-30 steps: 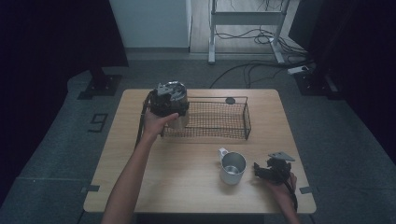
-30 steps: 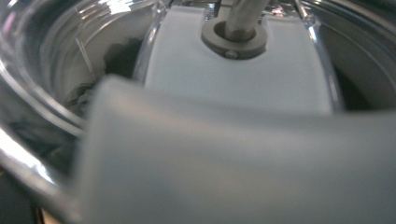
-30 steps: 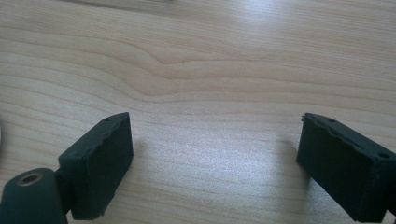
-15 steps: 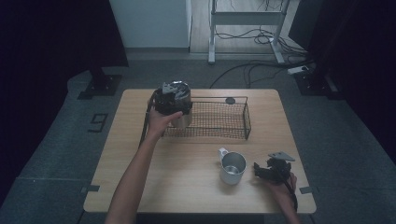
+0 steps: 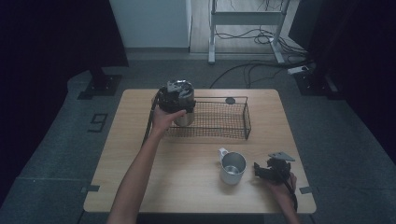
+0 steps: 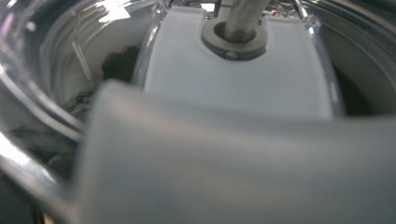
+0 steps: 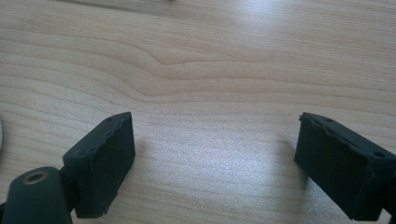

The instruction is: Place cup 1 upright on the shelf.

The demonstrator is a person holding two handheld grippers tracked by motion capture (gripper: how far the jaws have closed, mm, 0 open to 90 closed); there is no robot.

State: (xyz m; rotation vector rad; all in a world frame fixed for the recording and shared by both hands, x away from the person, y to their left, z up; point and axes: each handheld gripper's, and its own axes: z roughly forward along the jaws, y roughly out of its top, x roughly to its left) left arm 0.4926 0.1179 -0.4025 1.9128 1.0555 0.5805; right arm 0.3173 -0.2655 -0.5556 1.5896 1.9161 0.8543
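L gripper (image 5: 179, 95) sits at the basket's (image 5: 246, 122) left end, far-left part of the table (image 5: 187, 186), gripping a steel cup (image 5: 185, 117) from above. In the high view the cup stands upright in the basket's left end, right under the gripper body, w/ the person's L hand (image 5: 164, 117) wrapped round the gripper on the near side. In the left gripper view the cam looks straight down into the cup (image 6: 42, 116): shiny curved rim close on both sides, a pale grey blurred jaw part across the lower frame, a white plate w/ a round hole above it. So one jaw is inside the cup; pads look clamped on the wall, though the actual contact is too blurred to make out. Whether the cup's base touches the basket floor – can't tell.

R gripper (image 5: 271, 169) is at the near-right part of the table, well apart from the basket. A second steel mug (image 5: 232, 167) stands upright just beside it on its left, handle pointing away toward the basket; gripper & mug don't touch. In the right gripper view its jaws stand apart w/ bare wood (image 7: 210, 70) between them, nothing held; they've just been closing a bit, w/ nothing between. R hand (image 5: 282, 186) holds it low over the tabletop.
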